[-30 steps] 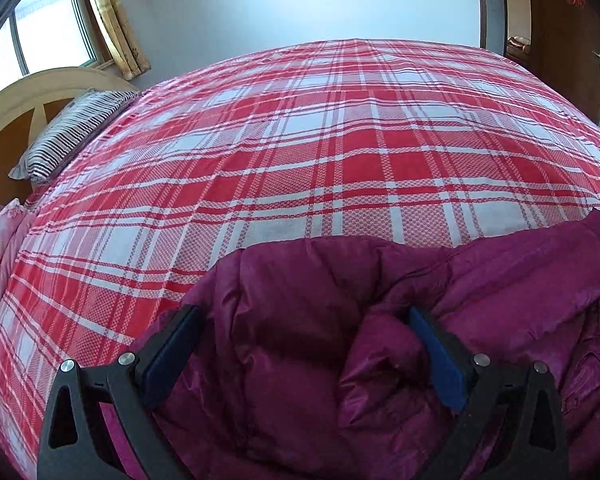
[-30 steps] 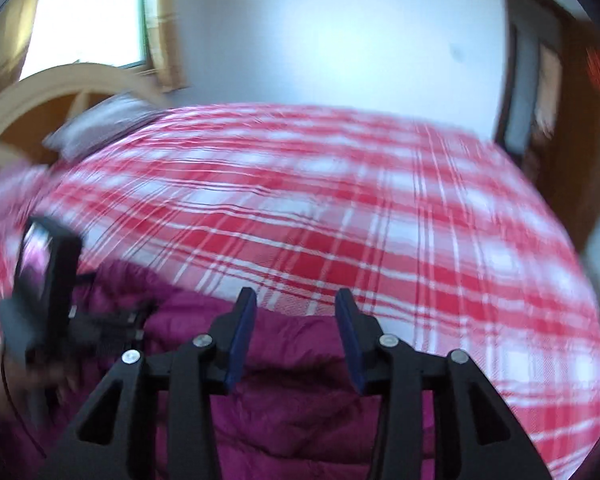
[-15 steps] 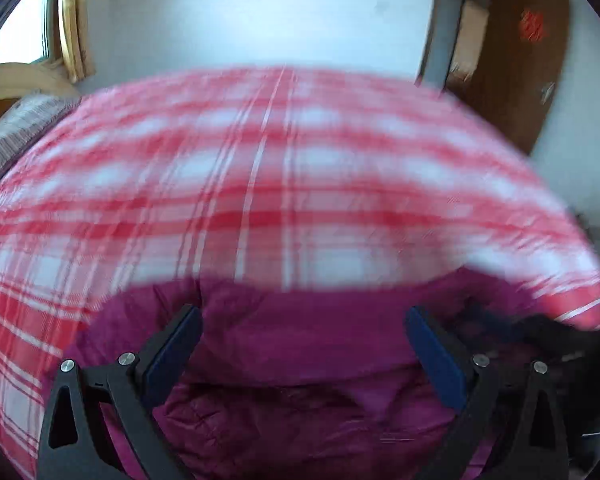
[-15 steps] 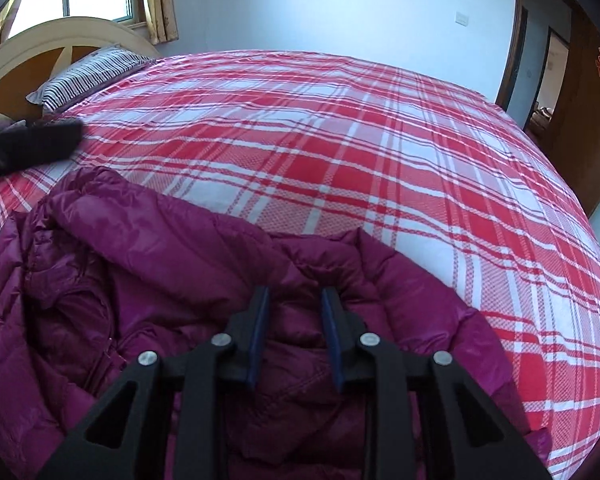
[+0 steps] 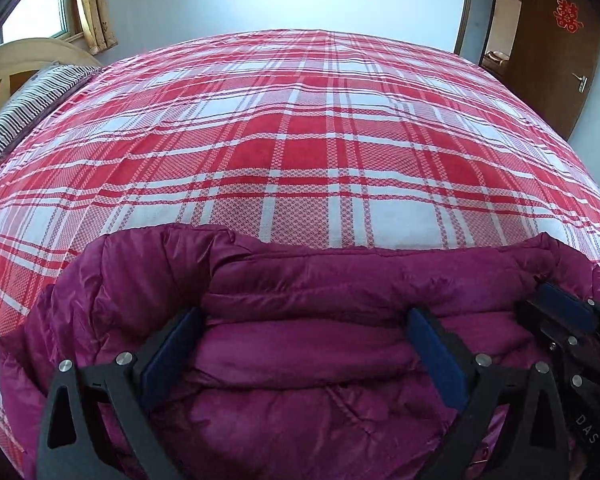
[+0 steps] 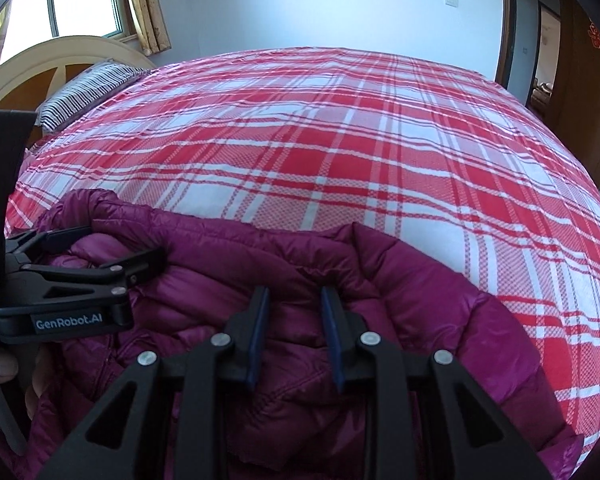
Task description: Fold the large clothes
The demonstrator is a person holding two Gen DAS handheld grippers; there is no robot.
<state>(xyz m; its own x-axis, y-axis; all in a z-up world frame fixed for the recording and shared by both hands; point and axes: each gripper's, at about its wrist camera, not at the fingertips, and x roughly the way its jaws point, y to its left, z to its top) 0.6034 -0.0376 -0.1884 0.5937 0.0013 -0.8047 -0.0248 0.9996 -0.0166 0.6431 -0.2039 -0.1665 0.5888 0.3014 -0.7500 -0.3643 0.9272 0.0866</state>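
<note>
A magenta down jacket [image 5: 320, 344] lies bunched at the near edge of a bed [image 5: 300, 140] covered in a red and white plaid sheet. The jacket is puffy and quilted, its upper edge rolled into a thick ridge that runs across the bed's near side.

The left tongs [image 5: 300, 344] are spread wide, with blue pads on the inner faces of black fingers. They straddle a broad band of the jacket's padding; the fabric bulges up between the fingers, and both pads appear to touch it without squeezing it.

The right tongs [image 6: 294, 324] sit just to the right of the left ones, over the jacket's raised fold. Their fingers are drawn close together, leaving a narrow gap filled with jacket fabric, so they appear to pinch a pleat of it, though the pads have not met.

From the right wrist view, the left tongs [image 6: 112, 252] show side-on at the jacket's left end, a label reading GenRobot.AI on the body.

A striped pillow [image 5: 28, 104] rests by a curved wooden headboard [image 6: 40, 64] on the far left. A dark wooden door [image 5: 556, 48] stands on the right.
</note>
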